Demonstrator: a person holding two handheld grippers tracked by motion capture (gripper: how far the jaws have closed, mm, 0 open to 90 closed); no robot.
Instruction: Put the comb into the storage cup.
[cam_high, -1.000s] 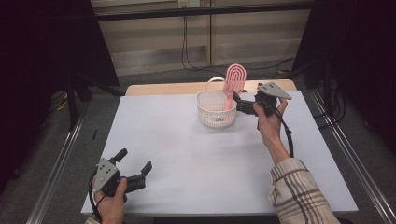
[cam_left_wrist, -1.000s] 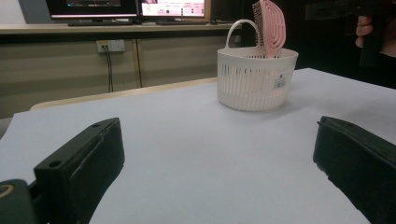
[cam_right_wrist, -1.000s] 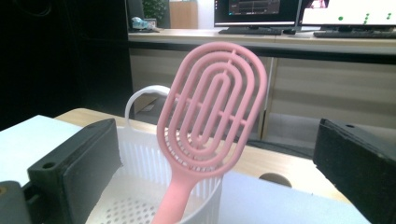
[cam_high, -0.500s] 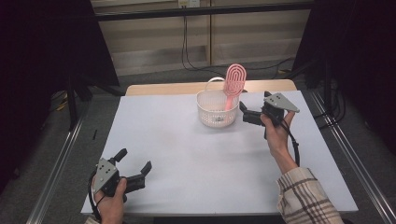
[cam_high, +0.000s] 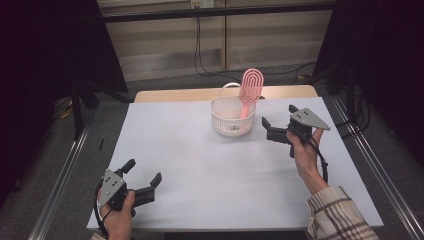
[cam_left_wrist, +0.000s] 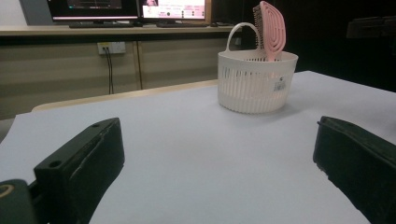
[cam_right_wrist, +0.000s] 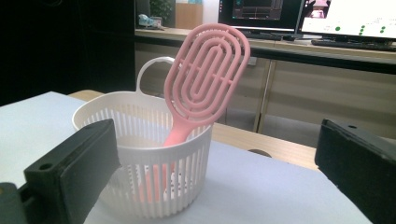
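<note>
While the pink hairbrush (cam_high: 249, 91) stands handle-down in the white basket (cam_high: 231, 120) at the far middle of the bench (cam_high: 210, 170), its long axis leaning up and slightly rightward over the rim, the right hand-held gripper (cam_high: 266, 129) sits just beside the basket's right side with jaws spread wide and nothing between them. By contrast the left hand-held gripper (cam_high: 152, 186) rests well apart at the near left edge, jaws equally wide and empty, so the right hand is plainly the nearer. Nothing stands between that gripper and the brush except the basket's slatted wall and its loop handle (cam_right_wrist: 148, 70) behind.
</note>
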